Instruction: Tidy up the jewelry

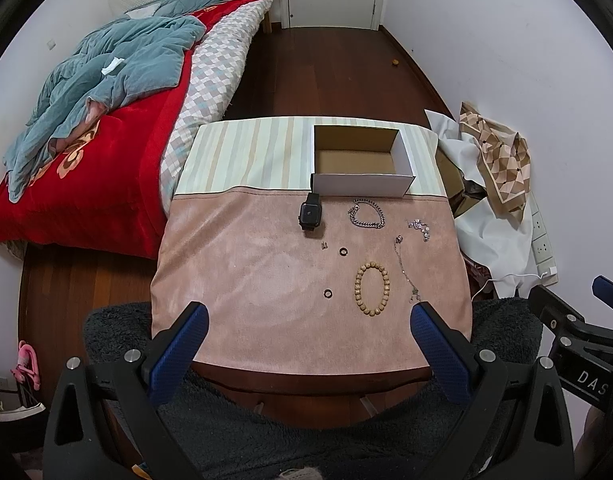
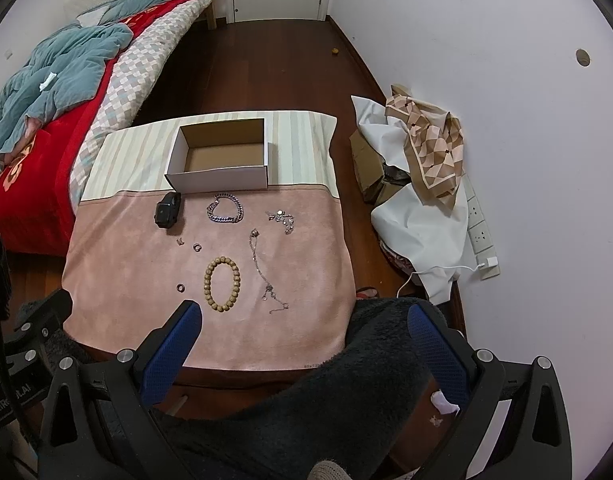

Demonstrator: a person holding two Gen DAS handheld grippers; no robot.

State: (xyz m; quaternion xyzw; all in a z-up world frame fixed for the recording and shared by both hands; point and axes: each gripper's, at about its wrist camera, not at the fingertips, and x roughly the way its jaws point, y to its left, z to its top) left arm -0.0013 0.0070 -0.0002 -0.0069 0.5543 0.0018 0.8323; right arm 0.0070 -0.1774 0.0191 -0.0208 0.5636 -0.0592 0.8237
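Note:
An open empty cardboard box [image 1: 402, 165] [image 2: 218, 179] stands at the far side of a small table. In front of it on the pink cloth [image 1: 242, 280] [image 2: 138, 248] lie a black smartwatch [image 1: 311, 213] [image 2: 167, 209], a silver chain bracelet [image 1: 366, 213] [image 2: 225, 208], a crystal bracelet [image 1: 419, 228] [image 2: 281, 217], a thin necklace [image 1: 406, 270] [image 2: 264, 276], a wooden bead bracelet [image 1: 371, 289] [image 2: 222, 283], two dark rings [image 1: 342, 251] [image 1: 327, 293] and small earrings [image 1: 324, 245]. My left gripper [image 1: 308, 312] and right gripper [image 2: 304, 312] are open, empty, held back over the table's near edge.
A bed [image 1: 106, 128] with red and teal blankets is on the left. A heap of cloth, paper and boxes [image 2: 418, 168] and a power strip [image 2: 480, 232] lie on the floor by the right wall. A dark fleece garment [image 2: 346, 392] is below the grippers.

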